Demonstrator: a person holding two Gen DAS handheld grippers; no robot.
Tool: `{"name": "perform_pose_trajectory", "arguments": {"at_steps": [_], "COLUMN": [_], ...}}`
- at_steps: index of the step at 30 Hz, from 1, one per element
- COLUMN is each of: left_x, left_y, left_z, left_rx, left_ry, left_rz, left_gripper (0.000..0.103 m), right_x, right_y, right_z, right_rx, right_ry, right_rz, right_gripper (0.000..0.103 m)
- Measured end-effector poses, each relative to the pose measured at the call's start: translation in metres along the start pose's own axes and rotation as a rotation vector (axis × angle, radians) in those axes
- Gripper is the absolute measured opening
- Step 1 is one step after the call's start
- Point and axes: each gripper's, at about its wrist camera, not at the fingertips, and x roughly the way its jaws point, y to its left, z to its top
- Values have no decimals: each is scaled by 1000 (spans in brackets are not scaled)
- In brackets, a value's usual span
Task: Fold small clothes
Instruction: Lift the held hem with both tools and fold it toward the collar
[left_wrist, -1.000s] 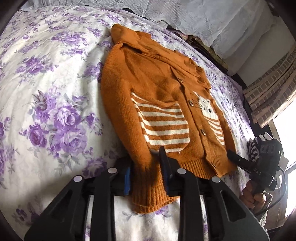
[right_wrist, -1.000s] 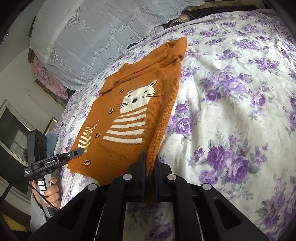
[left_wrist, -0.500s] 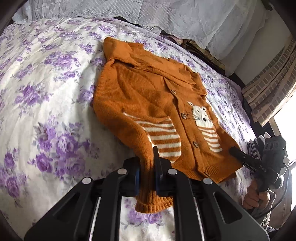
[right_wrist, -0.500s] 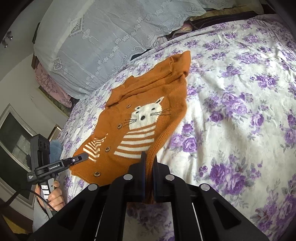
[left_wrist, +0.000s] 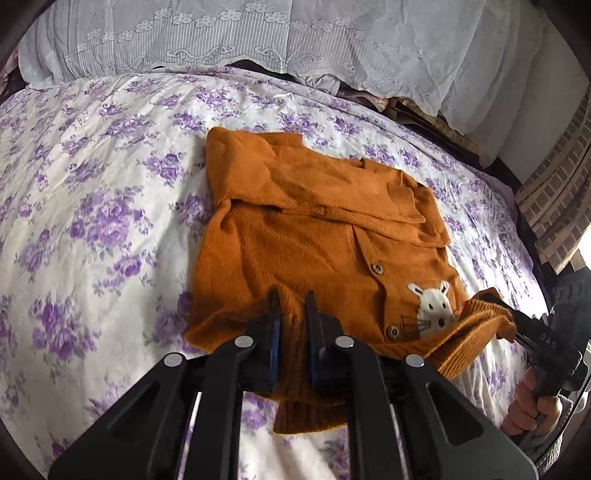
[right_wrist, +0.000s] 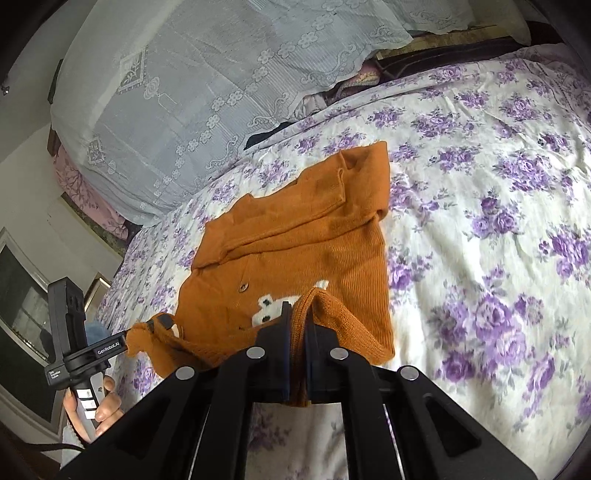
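A small orange knit cardigan (left_wrist: 295, 243) with buttons and a white cat picture lies on the flowered bedspread (left_wrist: 96, 206). It also shows in the right wrist view (right_wrist: 306, 251). My left gripper (left_wrist: 291, 299) is shut on the cardigan's bottom hem at one corner and holds it lifted over the body. My right gripper (right_wrist: 297, 308) is shut on the hem at the other corner, also lifted. The hem hangs between the two grippers, and the lower half with the stripes is hidden under the raised fold. The right gripper shows in the left wrist view (left_wrist: 517, 319).
White lace-covered pillows (left_wrist: 295, 40) line the head of the bed, also in the right wrist view (right_wrist: 207, 85). A brick-patterned curtain (left_wrist: 557, 206) hangs at the right. Flowered bedspread (right_wrist: 498, 229) spreads around the cardigan.
Both grippers have lifted the cardigan's hem and carried it forward toward the collar, so the striped lower part is now folded over and out of sight.
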Motion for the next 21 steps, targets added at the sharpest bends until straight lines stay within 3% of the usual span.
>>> {"name": "perform_pose_trajectory", "arguments": {"at_steps": [21], "left_x": [48], "left_y": [4], "left_z": [85], "left_rx": [-1], "left_ry": [-50], "left_rz": [60], "left_gripper": [11], "right_x": [63], "right_y": [-10], "right_z": [78], "right_rx": [69], "right_ry": [-48], "right_rz": [-11], "right_gripper": [6]}}
